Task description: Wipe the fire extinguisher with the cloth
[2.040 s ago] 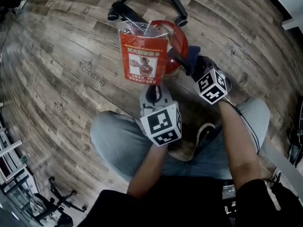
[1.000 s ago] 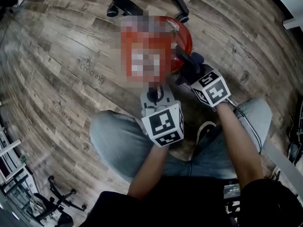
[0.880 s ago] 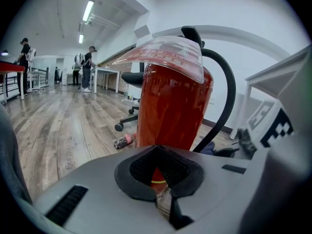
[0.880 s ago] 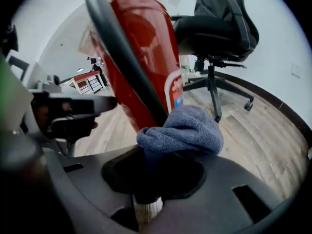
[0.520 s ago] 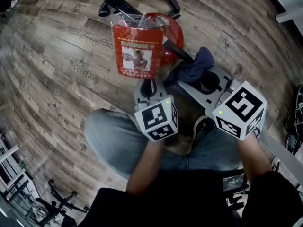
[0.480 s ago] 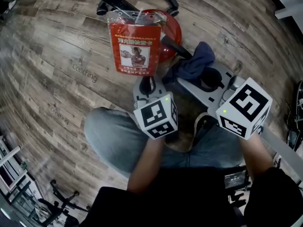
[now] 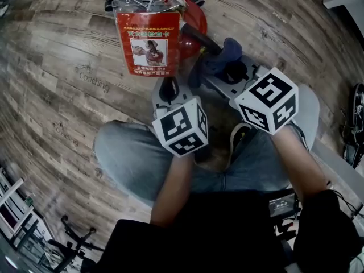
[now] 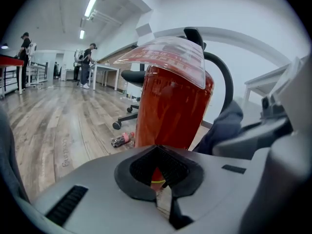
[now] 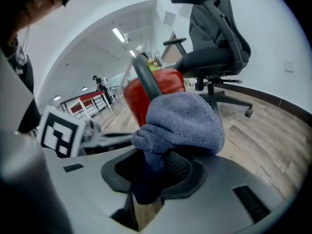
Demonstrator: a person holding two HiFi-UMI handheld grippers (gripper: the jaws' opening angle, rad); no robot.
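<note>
Head view looks down on the fire extinguisher (image 7: 193, 16), a red cylinder upright on the wooden floor (image 7: 62, 44) just ahead of the seated person's knees, with an inspection card (image 7: 148, 41) hanging across its near side and a black hose (image 7: 199, 37) running off beside it; the right hand-held gripper (image 7: 227, 67) is clamped on the cloth (image 7: 224, 50), a bunched blue wad close beside the hose, though I cannot tell whether it touches the red body; in the right gripper view the cloth bulges over the pads, soft and thick, so it should mould round the curved shell but may pull free if dragged hard; the left hand-held gripper (image 8: 158, 172) has its jaws drawn together with nothing I can make out between them, its tip near the foot of the card; the body looks heavy, stiff and smooth, likely steady under light strokes yet apt to tip if pushed high up; the best steadying hold would be the valve at the top, which the card hides; the card looks light and floppy and probably needs lifting aside
</note>
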